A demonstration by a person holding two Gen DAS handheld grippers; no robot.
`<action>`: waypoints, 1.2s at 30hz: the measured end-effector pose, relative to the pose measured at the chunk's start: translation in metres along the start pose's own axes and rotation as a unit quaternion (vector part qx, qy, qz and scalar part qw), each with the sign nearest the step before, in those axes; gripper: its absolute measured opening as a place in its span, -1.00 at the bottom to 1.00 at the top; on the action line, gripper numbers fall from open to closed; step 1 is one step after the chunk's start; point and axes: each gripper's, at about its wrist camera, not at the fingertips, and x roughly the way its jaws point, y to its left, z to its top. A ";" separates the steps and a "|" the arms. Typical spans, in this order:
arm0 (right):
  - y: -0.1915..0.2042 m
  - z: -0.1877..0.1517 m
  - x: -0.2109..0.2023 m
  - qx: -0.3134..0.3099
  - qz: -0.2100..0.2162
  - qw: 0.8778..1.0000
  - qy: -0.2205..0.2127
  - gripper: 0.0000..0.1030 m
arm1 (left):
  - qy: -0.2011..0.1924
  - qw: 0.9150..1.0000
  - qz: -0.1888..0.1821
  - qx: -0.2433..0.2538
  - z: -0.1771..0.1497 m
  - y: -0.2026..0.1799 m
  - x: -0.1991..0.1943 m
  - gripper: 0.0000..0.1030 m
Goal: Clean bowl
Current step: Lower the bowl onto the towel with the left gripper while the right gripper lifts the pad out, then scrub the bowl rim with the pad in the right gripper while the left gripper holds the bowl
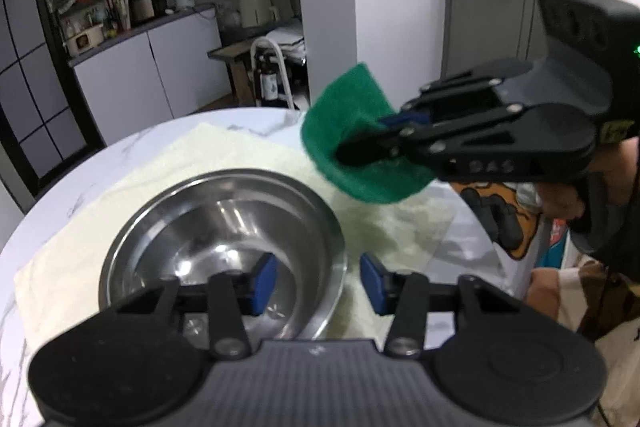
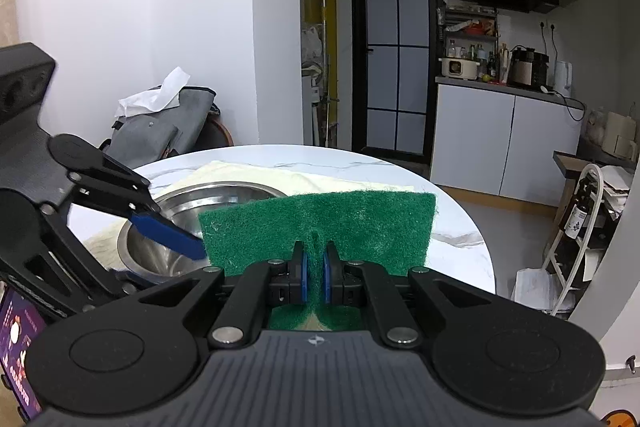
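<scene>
While the left gripper [image 1: 318, 283] straddles the bowl's [image 1: 224, 247] rim with jaws apart, the bowl rests on a cloth [image 1: 80, 247]. Above, the right gripper [image 2: 315, 277] pinches a green scouring pad [image 2: 320, 227].

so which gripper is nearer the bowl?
Left. The left gripper is open and straddles the steel bowl's near rim; the right gripper, shut on the green scouring pad, is above and beside it.

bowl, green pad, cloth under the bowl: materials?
Bowl: likely stainless steel, polished, mirror-like reflections inside. Scouring pad: coarse green fibre, probably synthetic, matte, fuzzy edges, bends in the right gripper. Cloth: pale yellow, soft, nappy, maybe microfibre.
</scene>
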 end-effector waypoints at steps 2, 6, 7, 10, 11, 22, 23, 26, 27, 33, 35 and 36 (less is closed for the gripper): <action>-0.001 0.000 -0.001 0.003 0.001 1.000 -0.002 -0.85 | 0.007 1.000 -0.008 0.002 -0.001 0.002 0.002 -0.27; -0.002 -0.002 0.002 0.004 0.002 1.000 0.000 -0.85 | 0.020 1.000 -0.016 0.006 -0.004 0.007 0.006 -0.33; -0.001 -0.002 0.003 0.002 0.002 1.000 0.002 -0.85 | 0.018 1.000 -0.020 0.003 -0.005 0.009 0.006 -0.36; 0.002 -0.004 0.006 -0.002 0.002 1.000 0.006 -0.85 | 0.018 0.999 -0.039 -0.002 -0.005 0.013 0.008 -0.53; 0.002 -0.003 0.006 -0.001 0.002 1.000 0.007 -0.85 | 0.020 0.999 -0.041 -0.001 -0.004 0.013 0.010 -0.52; 0.012 0.000 0.013 -0.011 0.003 1.000 0.014 -0.85 | -0.008 0.997 -0.066 -0.030 -0.004 0.035 0.001 -0.75; 0.012 0.001 0.013 -0.011 0.003 1.000 0.014 -0.85 | -0.014 0.997 -0.066 -0.033 -0.004 0.035 -0.001 -0.76; 0.014 0.003 0.011 -0.007 0.002 1.000 0.005 -0.85 | -0.038 0.995 -0.078 -0.054 -0.004 0.040 -0.008 -0.78; 0.013 0.003 0.010 -0.006 0.002 1.000 0.002 -0.85 | -0.045 0.993 -0.084 -0.064 -0.005 0.043 -0.010 -0.78; 0.016 0.009 0.006 0.007 0.001 1.000 -0.021 -0.85 | -0.082 0.982 -0.114 -0.125 -0.013 0.061 -0.023 -0.80; 0.018 0.011 0.008 0.010 -0.005 1.000 -0.022 -0.85 | -0.101 0.976 -0.128 -0.147 -0.018 0.069 -0.032 -0.82; 0.019 0.012 0.009 0.011 -0.008 1.000 -0.022 -0.85 | -0.108 0.973 -0.134 -0.157 -0.021 0.072 -0.036 -0.83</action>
